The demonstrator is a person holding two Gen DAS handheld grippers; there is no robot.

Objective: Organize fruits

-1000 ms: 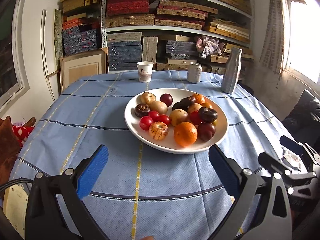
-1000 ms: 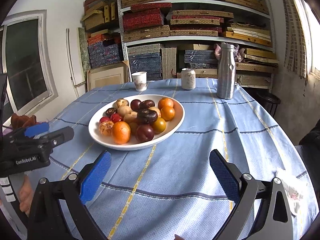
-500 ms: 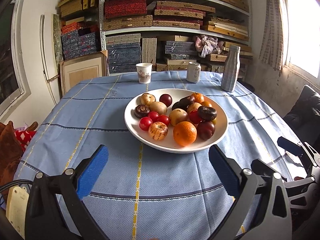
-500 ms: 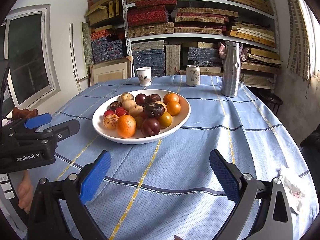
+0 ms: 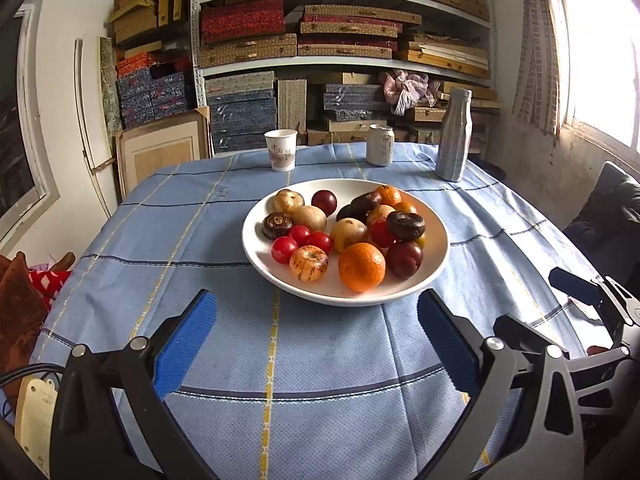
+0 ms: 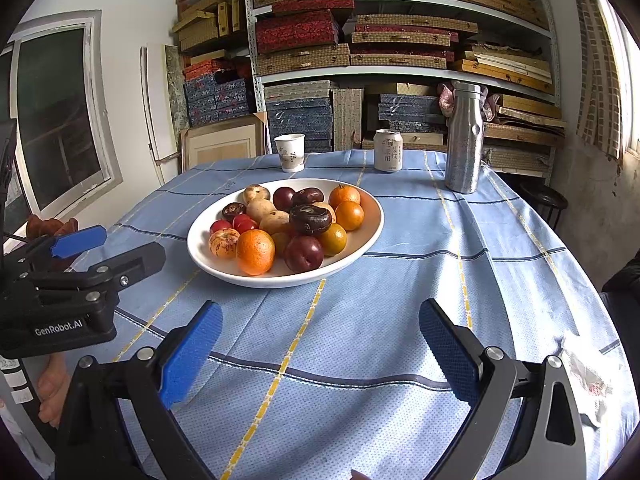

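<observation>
A white plate [image 5: 434, 256] heaped with mixed fruit sits mid-table on a blue checked cloth [image 5: 192, 232], all the fruit gathered inside its rim and none loose on the cloth. The left gripper [image 5: 316, 332] hangs just near of the plate, fingers spread wide with nothing between them; the plate lies straight ahead and slightly right, its near rim close to the blue pads. The right gripper [image 6: 320, 340] is likewise wide open and empty, with the plate [image 6: 372, 236] ahead and to its left, a little farther off. By that measure the left hand looks the nearer. A large orange [image 5: 361, 267] and a speckled apple [image 5: 309, 263] sit at the near edge, the readiest to reach; being round, they offer no long axis to line up with. A paper cup [image 5: 281, 149], a can [image 5: 380, 145] and a metal bottle [image 5: 454, 134] stand along the far side. Whether the fruit awaits sorting or has just been gathered, the scene does not settle.
</observation>
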